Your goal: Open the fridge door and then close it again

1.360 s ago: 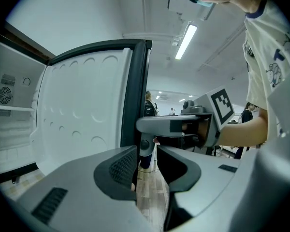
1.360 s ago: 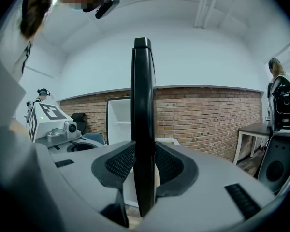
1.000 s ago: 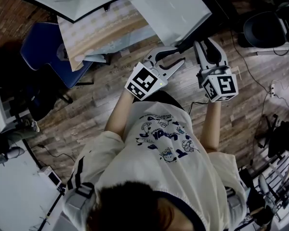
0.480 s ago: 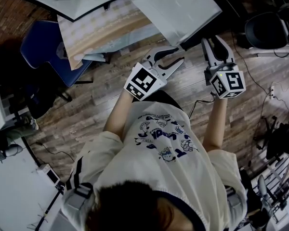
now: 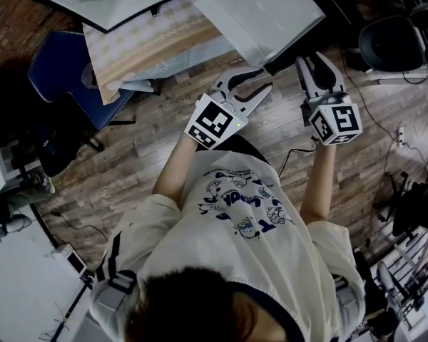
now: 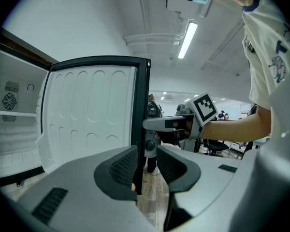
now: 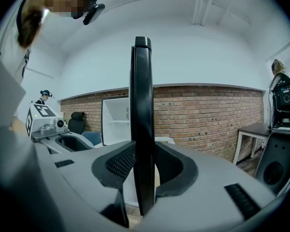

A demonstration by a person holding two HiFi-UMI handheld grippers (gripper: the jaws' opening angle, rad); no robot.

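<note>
While the fridge door point(image 5: 260, 9) stands swung wide from the fridge cabinet point(image 6: 14, 129), both grippers sit at its free black edge. The door's white moulded inner liner faces the left gripper view. The cabinet interior, with a shelf and a round vent, lies on the door's hinge side.

Right gripper point(image 7: 144, 163): lined up edge-on with the door, so the black edge runs upright between its jaws. The pads point(image 7: 121, 161) lie against both faces of the door, pinching the edge. In the left gripper view it reaches in from the door's outer side and meets the edge about halfway up.

Left gripper point(image 6: 146, 166): on the door's inner side, near the lower corner of the edge. Its jaws are partly spread. The edge shows in the gap, close by one pad with clear space to the other, so it is not clamped.

Head view: a person in a printed white T-shirt point(image 5: 242, 212) stands just off the door's free edge, both forearms out toward it. A wooden plank floor point(image 5: 164, 155) lies below the door. A blue chair point(image 5: 64, 70) sits well apart from the door, past the cabinet. A brick wall point(image 7: 208, 115) runs behind the door in the right gripper view.
</note>
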